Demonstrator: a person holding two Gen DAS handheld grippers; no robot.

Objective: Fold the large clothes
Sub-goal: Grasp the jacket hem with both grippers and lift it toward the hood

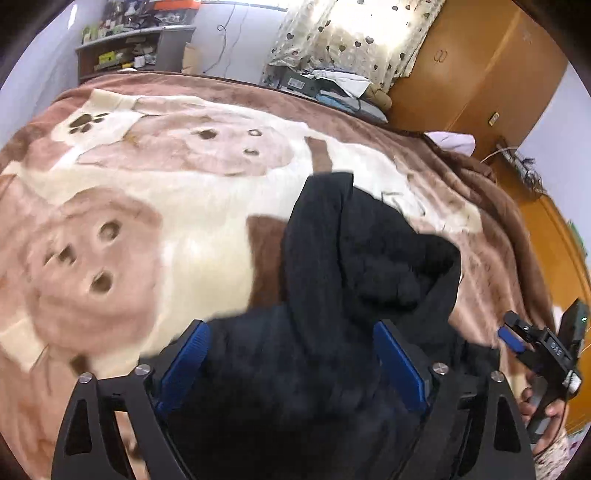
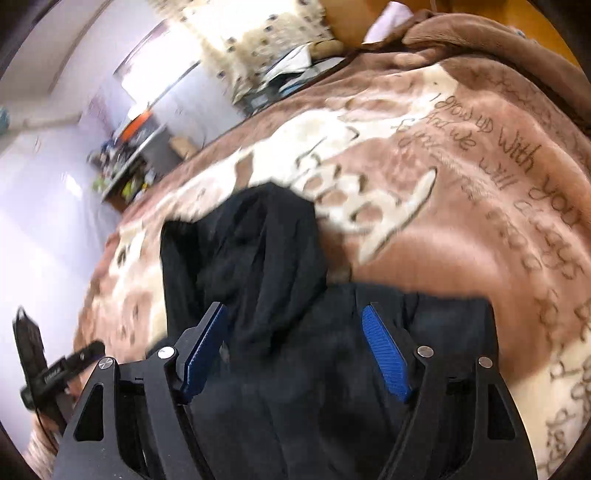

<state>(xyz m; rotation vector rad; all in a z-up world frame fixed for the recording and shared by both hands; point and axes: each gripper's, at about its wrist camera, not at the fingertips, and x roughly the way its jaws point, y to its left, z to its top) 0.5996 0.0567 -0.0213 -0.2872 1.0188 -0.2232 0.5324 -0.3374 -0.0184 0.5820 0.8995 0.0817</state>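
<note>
A large black garment (image 1: 354,266) lies bunched on a brown and cream blanket (image 1: 147,206) that covers the bed. My left gripper (image 1: 291,328) is open above the garment's near part, blue pads wide apart, nothing between them. The right gripper (image 1: 517,334) shows at that view's right edge, in a hand. In the right wrist view the same garment (image 2: 258,258) spreads under my right gripper (image 2: 295,314), which is open with both blue pads apart over the cloth. The left gripper (image 2: 88,349) shows at the lower left.
The blanket (image 2: 461,221) carries bear prints and script lettering. A shelf of small items (image 1: 129,51) stands beyond the bed's far side. A heart-patterned curtain (image 1: 354,33) and a wooden wardrobe (image 1: 480,66) stand at the far right. Clutter (image 1: 332,88) lies by the bed's far edge.
</note>
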